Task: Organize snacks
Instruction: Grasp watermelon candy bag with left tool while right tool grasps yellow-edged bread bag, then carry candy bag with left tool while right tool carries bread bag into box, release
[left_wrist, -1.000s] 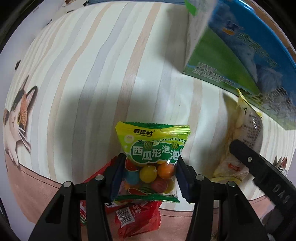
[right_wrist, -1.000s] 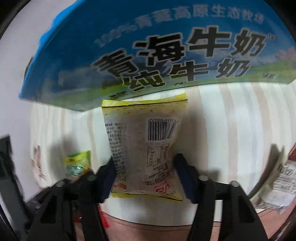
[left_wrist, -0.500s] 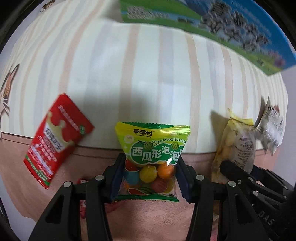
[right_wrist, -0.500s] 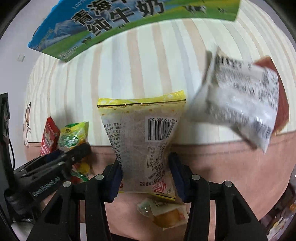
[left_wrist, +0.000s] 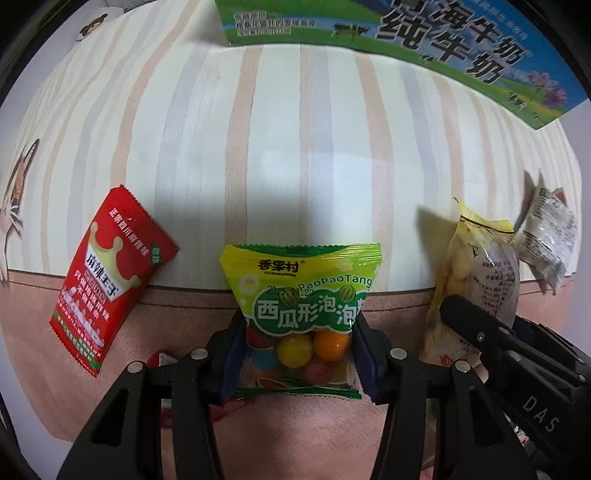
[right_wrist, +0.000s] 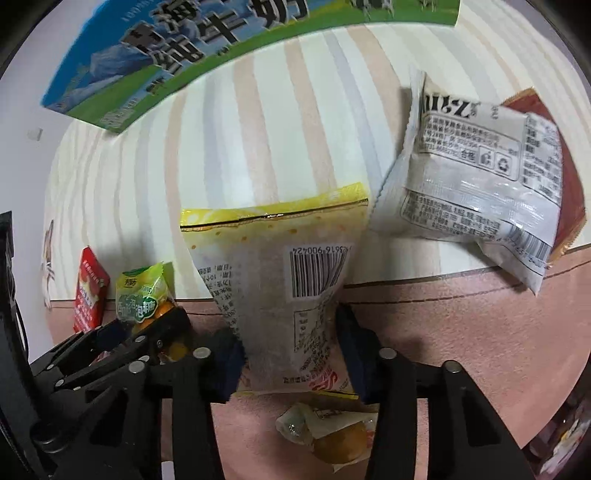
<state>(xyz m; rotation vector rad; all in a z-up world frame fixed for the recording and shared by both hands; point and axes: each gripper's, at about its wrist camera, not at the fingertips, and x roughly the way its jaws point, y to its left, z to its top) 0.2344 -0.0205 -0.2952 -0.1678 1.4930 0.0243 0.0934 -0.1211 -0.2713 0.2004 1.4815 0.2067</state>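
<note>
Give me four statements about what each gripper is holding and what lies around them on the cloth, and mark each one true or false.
1. The left gripper grips a green packet of gum balls. True.
2. The right gripper is empty. False: its fingers clamp a yellow-topped packet.
3. A red packet lies on the striped cloth. True.
4. The milk carton is held by the right gripper. False: it sits apart, beyond both grippers.
</note>
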